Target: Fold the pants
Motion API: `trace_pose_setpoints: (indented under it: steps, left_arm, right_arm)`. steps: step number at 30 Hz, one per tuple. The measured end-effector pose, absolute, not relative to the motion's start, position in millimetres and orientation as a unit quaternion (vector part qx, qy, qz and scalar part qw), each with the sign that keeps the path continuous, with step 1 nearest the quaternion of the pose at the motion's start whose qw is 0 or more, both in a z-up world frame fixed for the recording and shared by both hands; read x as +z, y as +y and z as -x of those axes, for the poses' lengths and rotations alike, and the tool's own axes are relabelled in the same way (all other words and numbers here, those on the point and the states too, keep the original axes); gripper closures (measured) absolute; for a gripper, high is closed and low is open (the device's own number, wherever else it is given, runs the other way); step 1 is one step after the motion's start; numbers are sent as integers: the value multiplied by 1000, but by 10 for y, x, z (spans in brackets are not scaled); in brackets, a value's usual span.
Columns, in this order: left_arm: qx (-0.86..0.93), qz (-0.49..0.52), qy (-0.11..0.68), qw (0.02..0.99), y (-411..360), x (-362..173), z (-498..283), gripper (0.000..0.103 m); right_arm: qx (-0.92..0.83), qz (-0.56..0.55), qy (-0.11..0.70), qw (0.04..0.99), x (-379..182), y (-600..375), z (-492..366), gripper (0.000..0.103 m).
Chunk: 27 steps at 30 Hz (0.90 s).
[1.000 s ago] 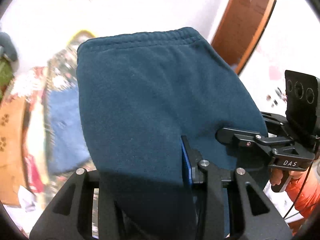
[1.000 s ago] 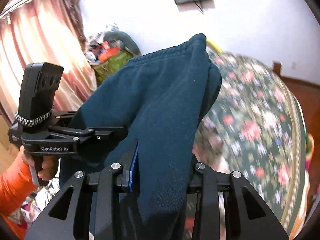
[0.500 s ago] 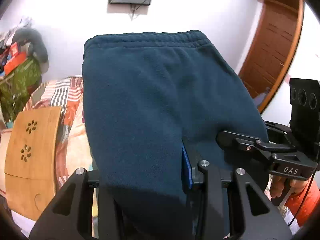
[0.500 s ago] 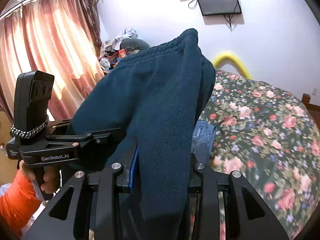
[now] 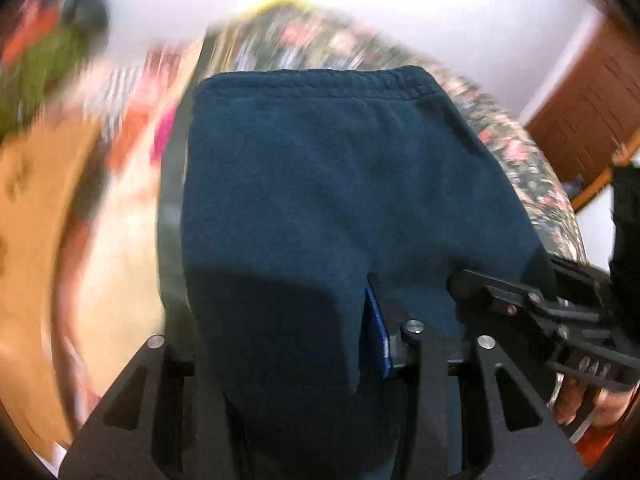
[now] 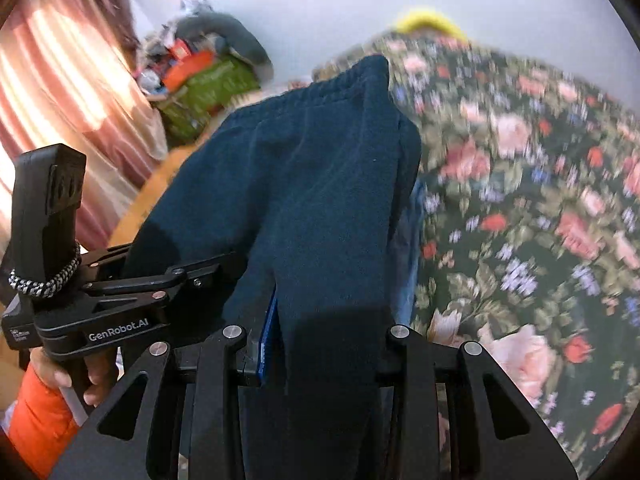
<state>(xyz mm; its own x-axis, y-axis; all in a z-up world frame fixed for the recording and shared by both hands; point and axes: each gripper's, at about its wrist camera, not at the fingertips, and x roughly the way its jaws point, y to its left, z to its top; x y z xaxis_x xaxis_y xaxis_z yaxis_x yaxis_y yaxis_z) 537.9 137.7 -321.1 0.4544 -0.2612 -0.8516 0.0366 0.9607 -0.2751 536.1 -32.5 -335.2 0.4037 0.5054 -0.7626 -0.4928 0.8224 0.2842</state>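
The dark teal fleece pants (image 5: 336, 184) are held up in the air, folded, with the elastic waistband at the far top edge. They fill the middle of both wrist views (image 6: 316, 200). My left gripper (image 5: 280, 356) is shut on the near edge of the pants, the cloth draped over its fingers. My right gripper (image 6: 324, 344) is shut on the same near edge beside it. The right gripper shows at the right of the left wrist view (image 5: 532, 300), and the left gripper shows at the left of the right wrist view (image 6: 132, 292). The fingertips are hidden by cloth.
A bed with a dark floral cover (image 6: 520, 200) lies below and beyond the pants. A blue garment (image 6: 408, 240) lies on it under the pants. A wooden board (image 5: 36, 200) and a clutter pile (image 6: 200, 76) are at the left. A brown door (image 5: 584, 120) is at the right.
Both grippers have tipped downward with the pants: the wall and screen have left the view and the floral bed now fills the background. The grip on the pants is unchanged.
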Motion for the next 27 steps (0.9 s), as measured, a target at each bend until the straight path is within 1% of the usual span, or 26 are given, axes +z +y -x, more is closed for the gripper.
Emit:
trace_pose_setpoints:
  steps: [1,2,4,6,10,13,19,23,27]
  left_arm:
    - [-83,133,532,832,1428,-3316,-5400,59]
    - [-89,157,532,827,1491,-3380,-5394,56]
    - [-95,170,518,833,1555,-3374,-5307,54]
    - [-86,157,508,842,1563,-3300,-5176,52]
    - [-48,98,497,861,1583,-3085,-4905,52]
    - [-25,73,479,874,1683,-2878,-4782,52]
    - [-20,35,394,918,1623,-1976,-4081,52]
    - [-35,25,305,951,1473,-1198,-3318,52]
    - [-50,23,236,970,1319,-642,-2674,52]
  right_arm:
    - [292,7,461,838,-3387,-307,-5349,72]
    - [288,18,462,839,-3409,-306,-5326,69]
    - [286,26,457,842,-3377,-356,-5251,68]
    - [280,34,454,845,-3313,-450,-5147,68]
    - [259,47,443,857,-3173,-649,-4946,68]
    - [255,27,423,869,-2917,-838,-4715,68]
    - [266,8,345,900,-2185,-985,-4127,67]
    - [277,13,260,925,-1563,-1022,-3449,68]
    - [292,19,186,938,-1108,-997,-2805,67]
